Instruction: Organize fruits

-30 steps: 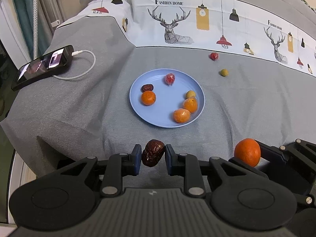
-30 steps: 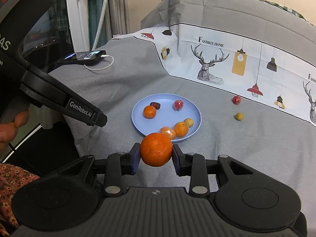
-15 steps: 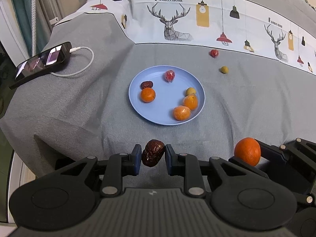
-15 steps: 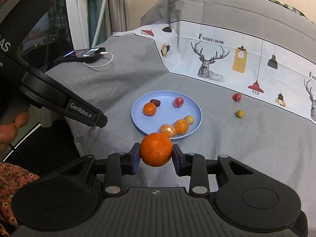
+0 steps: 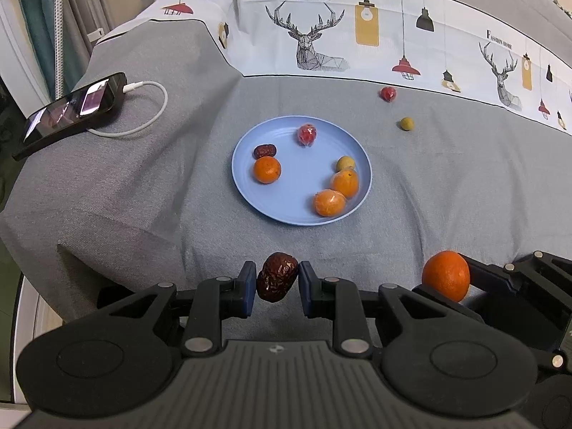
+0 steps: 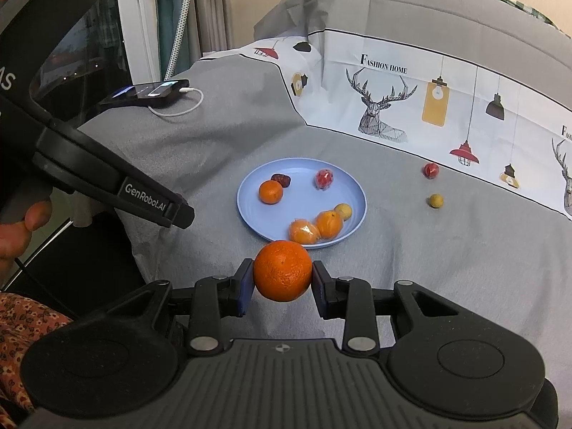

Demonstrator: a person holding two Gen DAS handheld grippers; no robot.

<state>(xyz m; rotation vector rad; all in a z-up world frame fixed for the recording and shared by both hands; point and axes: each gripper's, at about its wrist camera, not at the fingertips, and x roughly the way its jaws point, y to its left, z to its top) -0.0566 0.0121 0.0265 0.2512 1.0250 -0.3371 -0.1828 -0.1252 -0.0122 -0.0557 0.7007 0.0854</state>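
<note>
A light blue plate (image 5: 296, 211) (image 6: 250, 211) lies on the grey cloth and holds three small oranges, a dark red date, a red wrapped fruit and a small yellow fruit. My left gripper (image 5: 277, 278) is shut on a wrinkled dark red date (image 5: 277, 276), held in the air on the near side of the plate. My right gripper (image 6: 282, 276) is shut on an orange (image 6: 282, 271) (image 5: 446, 274), also short of the plate's near rim. A loose red wrapped fruit (image 5: 388, 93) (image 6: 431, 170) and a small yellow fruit (image 5: 407, 123) (image 6: 436, 200) lie beyond the plate to the right.
A black phone (image 5: 73, 109) (image 6: 152, 90) with a white charging cable lies at the cloth's left edge. A white printed band with deer and lamps (image 5: 314, 46) runs across the back. The cloth drops off at the near left. A hand (image 6: 18, 228) holds the left gripper.
The plate and fruits sit slightly lower and closer in the left wrist view than a second ago; both grips are unchanged.
</note>
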